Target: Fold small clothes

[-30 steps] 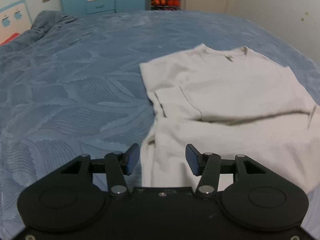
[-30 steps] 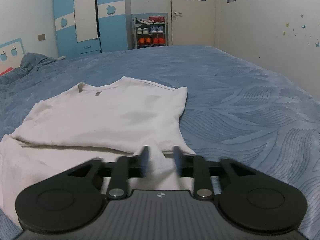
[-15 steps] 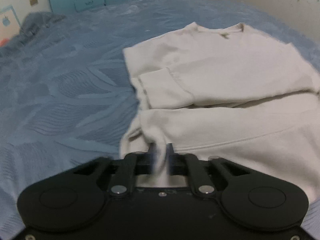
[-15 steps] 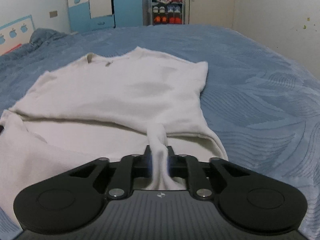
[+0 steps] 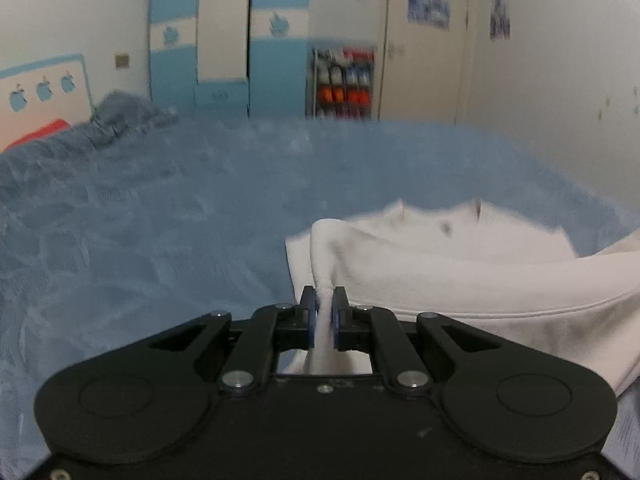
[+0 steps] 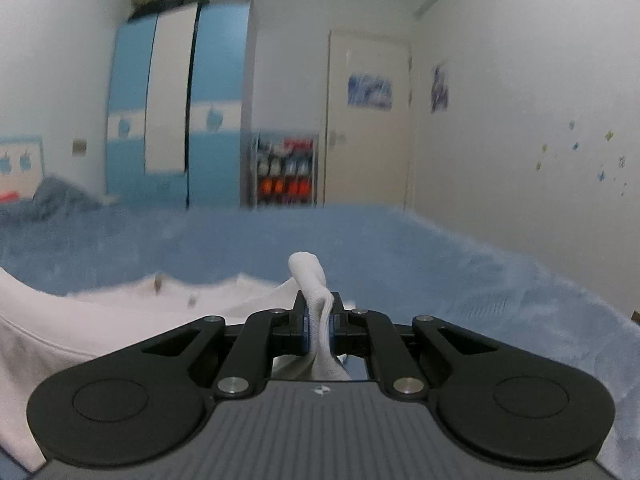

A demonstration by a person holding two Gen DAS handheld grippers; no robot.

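1. Left gripper: jaws clenched on a bunched corner of the white shirt.
2. Right gripper: jaws likewise clenched on the shirt's other near corner.
3. Shirt lies on the blue bed; collar end is far from the jaws, the gripped hem is raised, and a fold ridge runs crosswise between the grippers.
4. Judgement: the hem goes forward toward the collar; both hands look equally near.

One white garment, two grippers, left and right, one blue bedspread, one shoe rack
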